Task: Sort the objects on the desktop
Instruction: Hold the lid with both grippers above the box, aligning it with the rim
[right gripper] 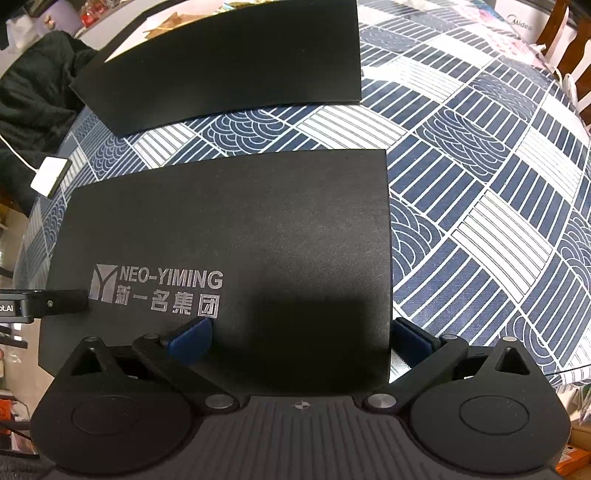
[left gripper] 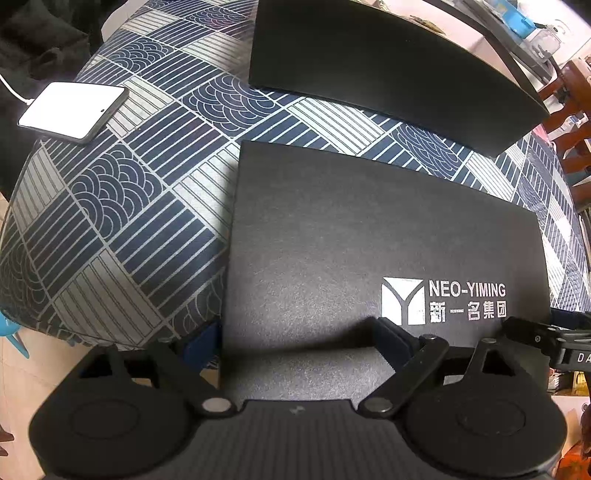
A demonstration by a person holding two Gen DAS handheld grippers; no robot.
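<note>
The black lid [right gripper: 229, 236] with silver NEO-YIMING print lies flat on the counter [right gripper: 480, 166], near its front edge. Both tongs are spread wide: the left tongs [left gripper: 295, 339] and the right tongs [right gripper: 301, 332] each straddle one near corner. Beyond it lies a second black panel [right gripper: 236, 62]; a phone [left gripper: 74, 109] lies far left.

black box lid [left gripper: 369, 240]: "NEO-YIMING" + 新一名集团, silver | white appliance [right gripper: 524, 22]: "Midea"
</note>
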